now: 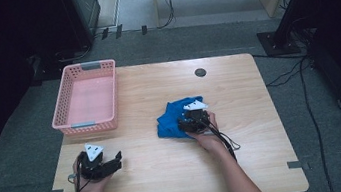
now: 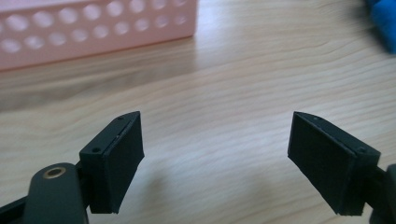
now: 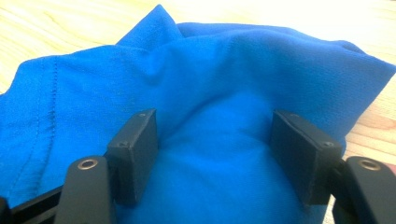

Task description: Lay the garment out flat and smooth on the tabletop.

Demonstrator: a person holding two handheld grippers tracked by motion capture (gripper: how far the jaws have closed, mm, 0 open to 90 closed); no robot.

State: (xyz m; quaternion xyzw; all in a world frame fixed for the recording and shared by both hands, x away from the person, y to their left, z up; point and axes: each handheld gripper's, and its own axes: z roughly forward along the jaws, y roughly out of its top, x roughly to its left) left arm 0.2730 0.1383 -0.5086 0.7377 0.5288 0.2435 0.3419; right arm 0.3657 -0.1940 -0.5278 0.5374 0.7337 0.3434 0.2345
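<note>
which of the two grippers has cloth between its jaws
The right gripper: a bunched fold of the blue cloth sits between its jaws. The left gripper stands open over bare table.

Cloth (image 1: 175, 118): plain bright blue, same-blue stitch line along seam. Basket (image 1: 85, 71): pale pink, walls patterned with rows of round holes, grey grips at both ends. Counter (image 1: 169, 172): light wood, wavy grain streaks, small dark round disc (image 1: 200, 72) near far edge. Left tongs (image 1: 116, 161): black, white three-cornered plate on top, brass rivet. Right tongs (image 3: 212, 149): black, brass rivets, white plate. Floor (image 1: 328, 154): grey carpet, black cables.
</note>
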